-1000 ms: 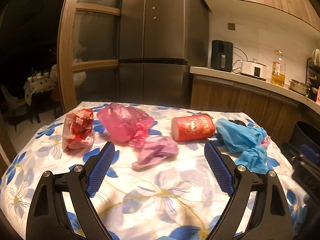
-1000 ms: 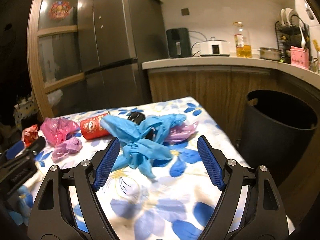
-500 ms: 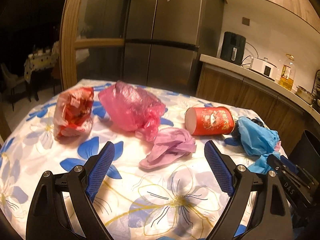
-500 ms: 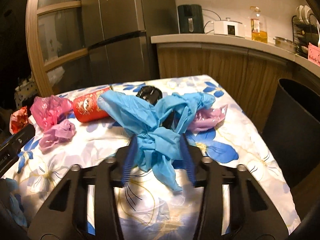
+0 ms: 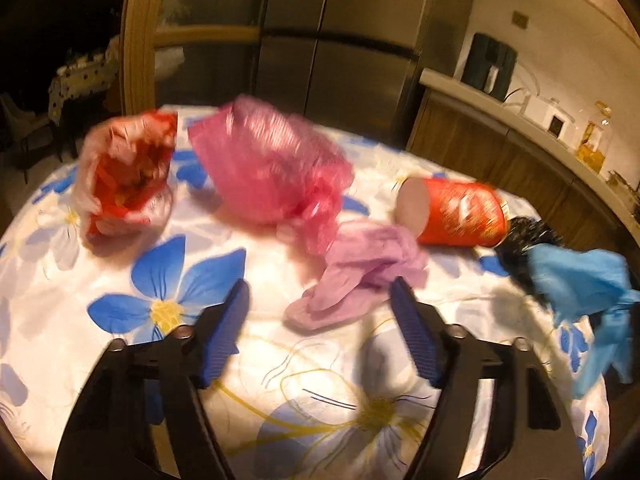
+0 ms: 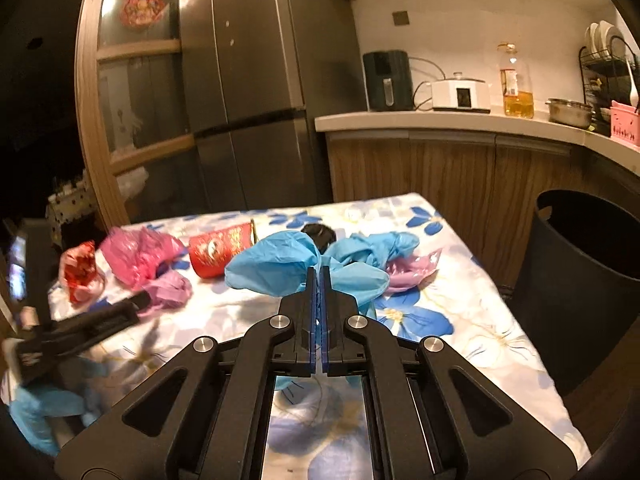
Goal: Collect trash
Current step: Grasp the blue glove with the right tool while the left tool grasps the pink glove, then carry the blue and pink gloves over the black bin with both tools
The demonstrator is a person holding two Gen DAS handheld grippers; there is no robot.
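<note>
Two grippers: right gripper (image 6: 319, 280) clamped on blue bag (image 6: 280, 272), lifted for the bin (image 6: 580, 292) (likely); left gripper (image 5: 320, 300), jaws closing, nothing pinched yet, approaching lilac bag (image 5: 360, 268) on table (image 5: 120, 340).

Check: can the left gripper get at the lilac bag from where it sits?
Probably yes. The lilac bag lies just ahead of the left gripper, nothing between them; its jaws are closing, not yet on anything.
</note>
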